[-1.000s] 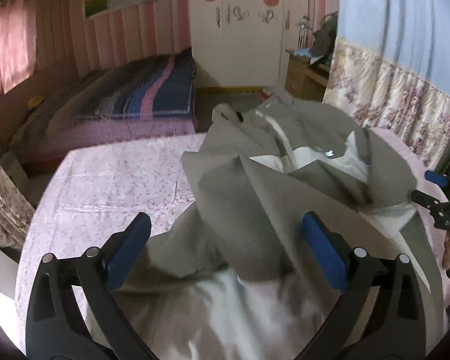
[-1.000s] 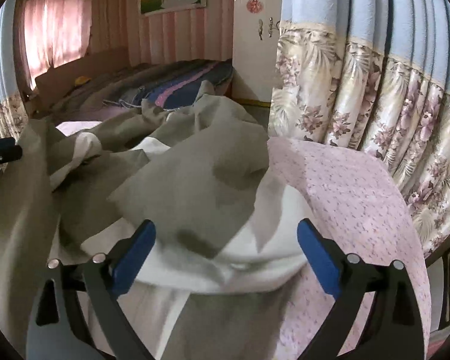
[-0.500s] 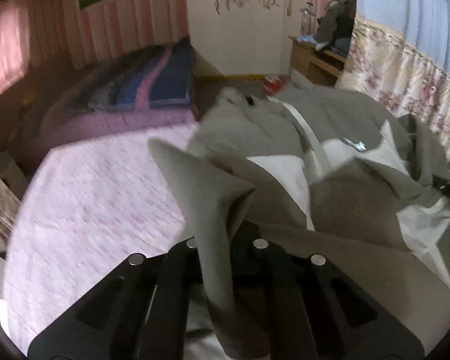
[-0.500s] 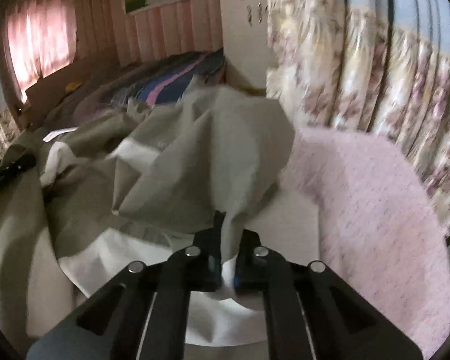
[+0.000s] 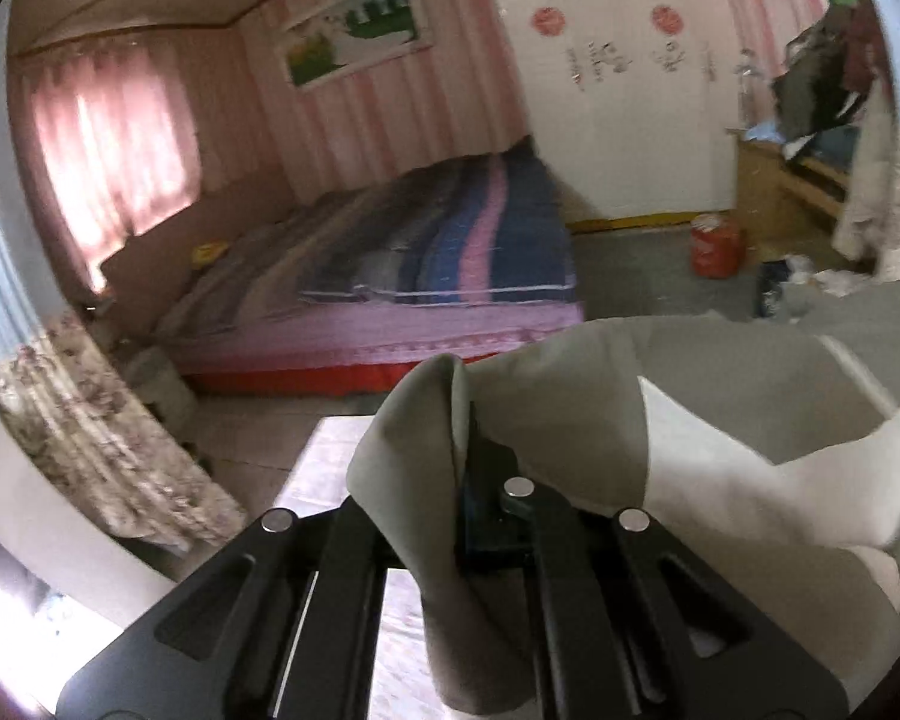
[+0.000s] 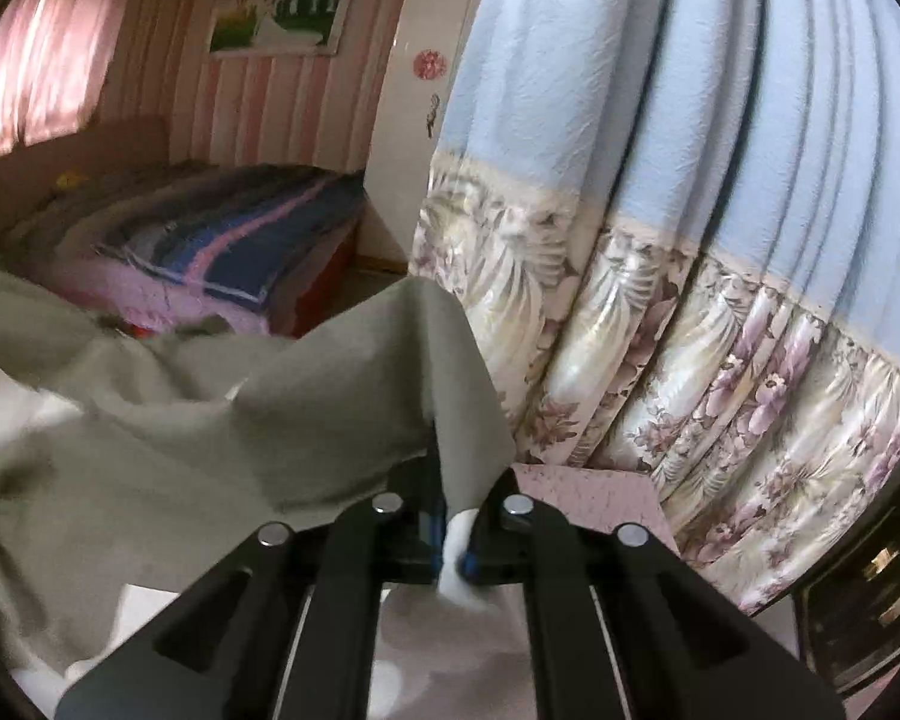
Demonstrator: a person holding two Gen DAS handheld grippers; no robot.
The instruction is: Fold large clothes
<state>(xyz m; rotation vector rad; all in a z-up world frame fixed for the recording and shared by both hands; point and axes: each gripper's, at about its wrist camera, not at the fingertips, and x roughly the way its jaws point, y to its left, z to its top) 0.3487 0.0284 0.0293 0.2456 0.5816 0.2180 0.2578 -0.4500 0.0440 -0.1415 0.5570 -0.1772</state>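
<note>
A large grey garment with a white lining hangs lifted above the pink patterned table. My left gripper is shut on a folded grey edge of it, and the cloth drapes down over the fingers. In the right wrist view the same garment stretches off to the left. My right gripper pinches a grey and white corner of it above the table. Its jaws are opening slightly with the cloth still pressed between the pads.
A bed with a striped blue and pink cover lies across the floor. A blue and floral curtain hangs close on the right. A red canister stands by the white wardrobe. Another floral curtain hangs at the left.
Both grippers went from wide open to shut on the garment's edges, then rose and swung outward with it. The cloth has lifted off the table.
</note>
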